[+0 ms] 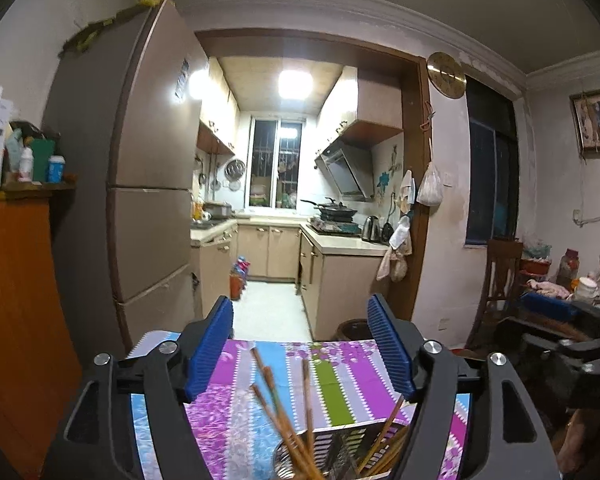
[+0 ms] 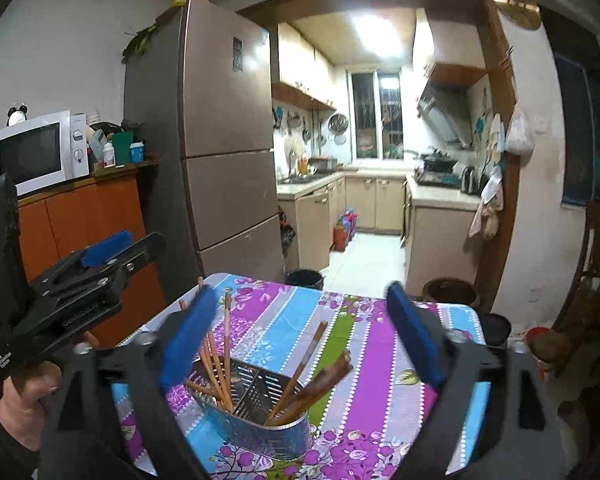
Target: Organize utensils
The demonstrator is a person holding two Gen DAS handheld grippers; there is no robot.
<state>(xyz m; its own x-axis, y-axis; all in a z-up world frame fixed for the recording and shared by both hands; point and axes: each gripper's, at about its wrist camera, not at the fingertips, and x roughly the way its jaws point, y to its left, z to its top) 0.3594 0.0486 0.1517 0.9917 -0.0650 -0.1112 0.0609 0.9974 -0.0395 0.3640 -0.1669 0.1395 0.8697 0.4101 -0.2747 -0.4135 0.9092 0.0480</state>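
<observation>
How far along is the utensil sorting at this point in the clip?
Looks nearly done: chopsticks stand in both compartments of the metal holder on the floral tablecloth. Nothing is in hand; the left gripper and right gripper are both open and empty. No loose utensils show on the visible cloth.

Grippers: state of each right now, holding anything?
Left gripper: open, holding nothing; chopsticks stand loose in the holder below.
Right gripper: open, holding nothing.

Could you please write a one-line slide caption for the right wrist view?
Open right gripper above a metal holder of chopsticks on a floral tablecloth.
</observation>
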